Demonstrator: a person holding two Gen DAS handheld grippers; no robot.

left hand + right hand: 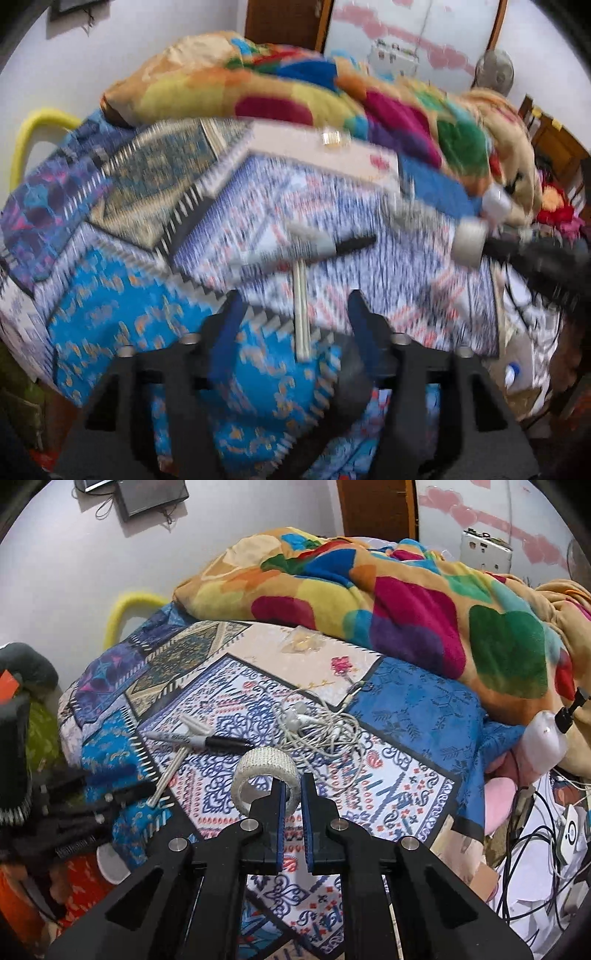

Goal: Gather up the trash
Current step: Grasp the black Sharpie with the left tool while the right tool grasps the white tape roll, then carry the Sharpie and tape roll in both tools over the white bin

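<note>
A white tape roll [264,781] is pinched by its wall in my right gripper [293,788], held above the patterned bedspread [388,797]. A black-capped marker [207,741], wooden sticks [168,775] and tangled white earphones [321,727] lie on the bed ahead. A clear plastic wrapper [301,644] lies further back. In the blurred left wrist view, my left gripper [295,306] is open and empty, just short of a stick [301,314] and the marker [314,247]; the tape roll [471,240] shows at right.
A colourful heart-pattern blanket [406,602] is piled along the back of the bed. Cables and a white device [546,830] lie at the right. A yellow curved tube [125,609] stands at the far left bed edge. The other gripper [81,812] shows at left.
</note>
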